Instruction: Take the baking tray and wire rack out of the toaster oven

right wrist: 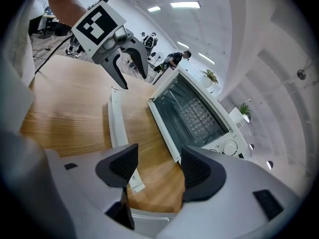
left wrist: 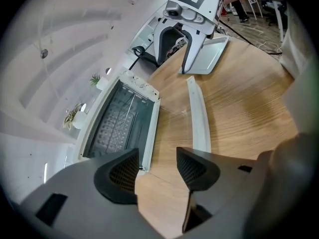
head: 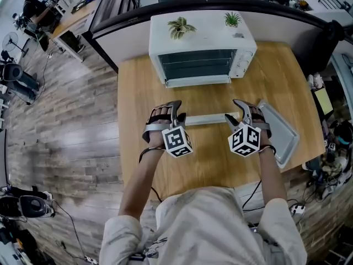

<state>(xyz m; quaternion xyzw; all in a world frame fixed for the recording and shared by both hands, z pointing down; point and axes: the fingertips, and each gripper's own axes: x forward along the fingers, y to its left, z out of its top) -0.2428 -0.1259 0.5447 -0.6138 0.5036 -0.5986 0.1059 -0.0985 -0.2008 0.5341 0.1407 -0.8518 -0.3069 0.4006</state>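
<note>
Both my claws gape empty above the table (head: 212,156): tray out, rack in.
The baking tray (head: 284,134) lies flat at the table's right edge. Its long axis runs from the toaster oven (head: 201,40) back toward me, just beside my right claw (right wrist: 154,168), which hides its inner rim. The wire rack (right wrist: 199,114) sits level inside the oven, long side across its width, well ahead of my left claw (left wrist: 157,168). Its edges are lost in the dark interior.

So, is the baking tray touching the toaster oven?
Apart. The head view shows bare tabletop between the baking tray and the toaster oven.
</note>
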